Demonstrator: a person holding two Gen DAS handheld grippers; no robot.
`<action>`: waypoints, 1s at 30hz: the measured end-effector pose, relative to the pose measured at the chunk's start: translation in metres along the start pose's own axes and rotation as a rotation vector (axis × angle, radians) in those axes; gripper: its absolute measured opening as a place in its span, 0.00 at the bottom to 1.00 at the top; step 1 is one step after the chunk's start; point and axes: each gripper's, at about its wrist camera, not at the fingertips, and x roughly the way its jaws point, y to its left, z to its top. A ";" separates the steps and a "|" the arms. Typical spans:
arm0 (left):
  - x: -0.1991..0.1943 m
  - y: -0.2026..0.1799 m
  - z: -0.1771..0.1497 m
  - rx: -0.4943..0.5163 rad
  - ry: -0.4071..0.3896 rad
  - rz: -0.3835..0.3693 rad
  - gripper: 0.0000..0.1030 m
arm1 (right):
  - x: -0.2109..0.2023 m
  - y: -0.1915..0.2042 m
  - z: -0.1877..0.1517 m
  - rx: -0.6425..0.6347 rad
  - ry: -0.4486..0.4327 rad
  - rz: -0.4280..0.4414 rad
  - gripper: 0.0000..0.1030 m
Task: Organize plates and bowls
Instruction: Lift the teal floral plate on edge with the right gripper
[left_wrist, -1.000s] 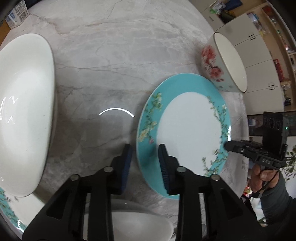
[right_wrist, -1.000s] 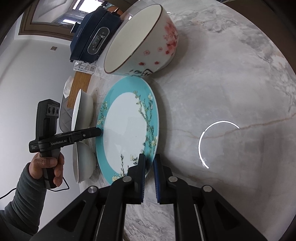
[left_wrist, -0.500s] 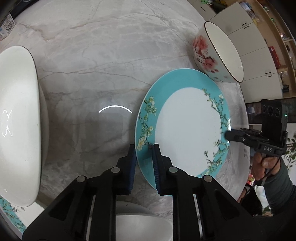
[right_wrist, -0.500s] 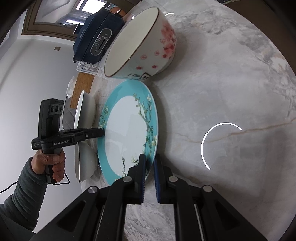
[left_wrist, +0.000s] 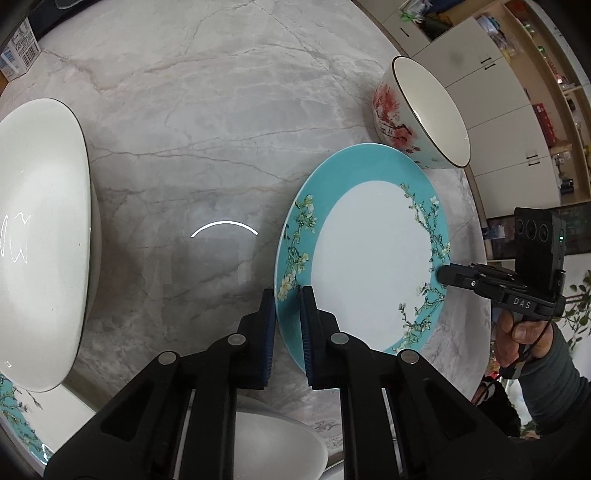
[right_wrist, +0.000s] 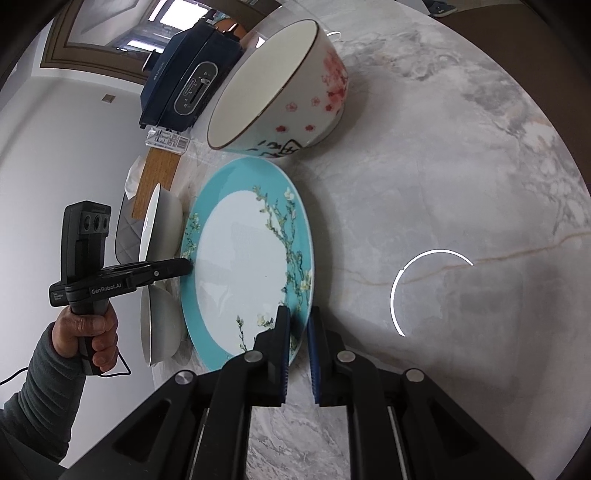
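Grey-veined marble forms the tabletop (left_wrist: 207, 122), with white cupboards seen behind it in the left wrist view. At its middle a turquoise plate with a flowering-branch pattern (left_wrist: 373, 258) is held from two opposite sides. The left gripper (left_wrist: 287, 295) is closed onto the near rim, one blue pad above and one below; the right gripper (right_wrist: 298, 314) is likewise pinched onto the opposite rim. The two-sided grip is judged to be chosen because the plate is wide, thin and slick, so that a single pinch would let it tip. Whether the plate is lifted clear of the marble cannot be told.

Just beyond the plate stands a cherry-blossom bowl (right_wrist: 284, 88), upright and apparently not touching it. Beside the left gripper, white bowls (left_wrist: 40, 236) are gathered over another turquoise plate (left_wrist: 16, 406), which is probably where matching pieces are being stacked. The held plate is well apart from that group.
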 end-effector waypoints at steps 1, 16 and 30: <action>0.000 0.002 0.000 -0.005 0.004 -0.001 0.10 | 0.000 0.000 -0.001 0.001 0.002 -0.001 0.11; 0.002 -0.006 0.005 -0.041 0.018 0.005 0.09 | -0.009 0.002 -0.004 0.062 0.005 -0.002 0.11; -0.011 -0.030 -0.001 -0.020 -0.004 -0.008 0.09 | -0.045 0.018 -0.016 0.079 -0.024 -0.006 0.11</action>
